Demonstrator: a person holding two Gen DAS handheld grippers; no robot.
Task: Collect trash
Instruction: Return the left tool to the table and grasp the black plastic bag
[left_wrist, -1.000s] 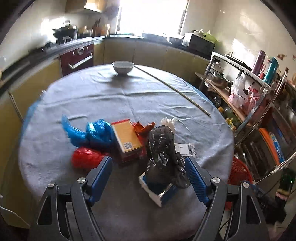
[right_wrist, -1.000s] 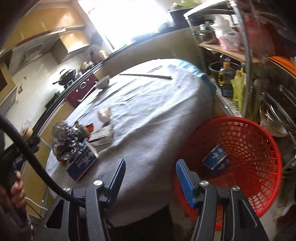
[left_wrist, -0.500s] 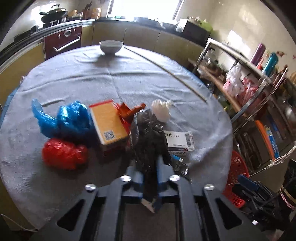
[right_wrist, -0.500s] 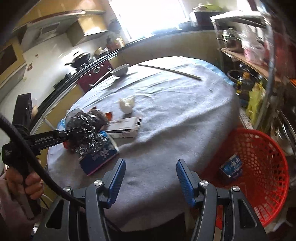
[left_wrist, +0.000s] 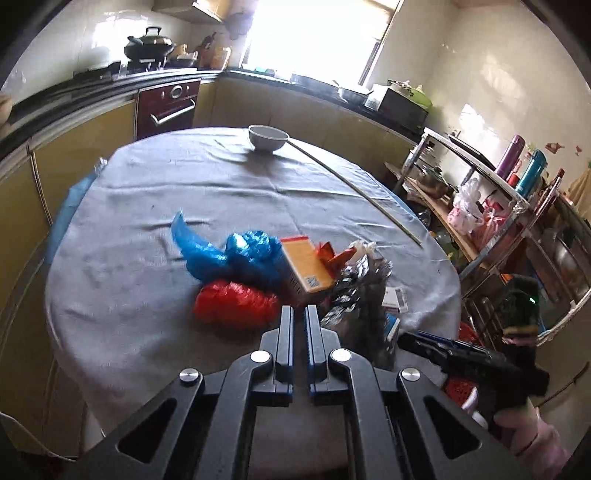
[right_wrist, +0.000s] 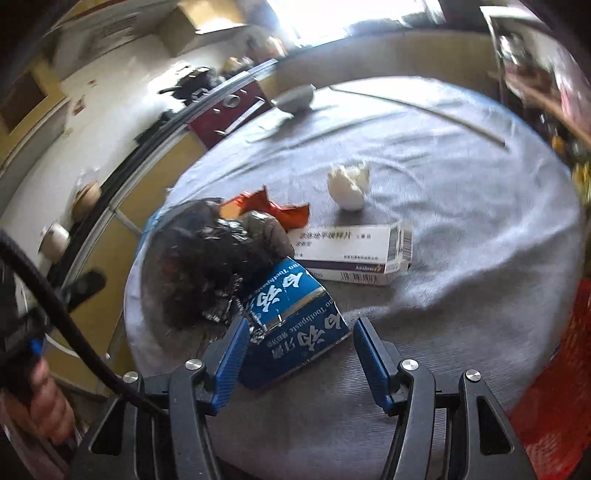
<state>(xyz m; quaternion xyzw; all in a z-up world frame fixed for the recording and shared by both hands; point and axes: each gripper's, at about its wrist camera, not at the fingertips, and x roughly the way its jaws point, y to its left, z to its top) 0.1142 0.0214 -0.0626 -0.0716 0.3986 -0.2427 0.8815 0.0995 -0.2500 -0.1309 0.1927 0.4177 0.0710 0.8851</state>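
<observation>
Trash lies on the round grey-clothed table (left_wrist: 155, 206): a blue plastic bag (left_wrist: 236, 254), a red plastic bag (left_wrist: 232, 302), an orange box (left_wrist: 306, 267), a crumpled black bag (left_wrist: 364, 295) (right_wrist: 207, 262), a white medicine box (right_wrist: 351, 254), a white paper wad (right_wrist: 349, 184) and a blue toothpaste box (right_wrist: 295, 317). My left gripper (left_wrist: 299, 314) is shut with nothing between its jaws, just left of the black bag. My right gripper (right_wrist: 297, 354) is open, its fingers on either side of the toothpaste box's near end.
A red basket (right_wrist: 554, 369) stands beside the table at the right. A white bowl (left_wrist: 267, 138) and a long thin stick (left_wrist: 354, 188) lie at the table's far side. A metal shelf rack (left_wrist: 498, 206) with bags and flasks stands at the right.
My left gripper shut at the black bag, then pulled back and left without it. My right gripper swung from the red basket to the table and now straddles the toothpaste box.
</observation>
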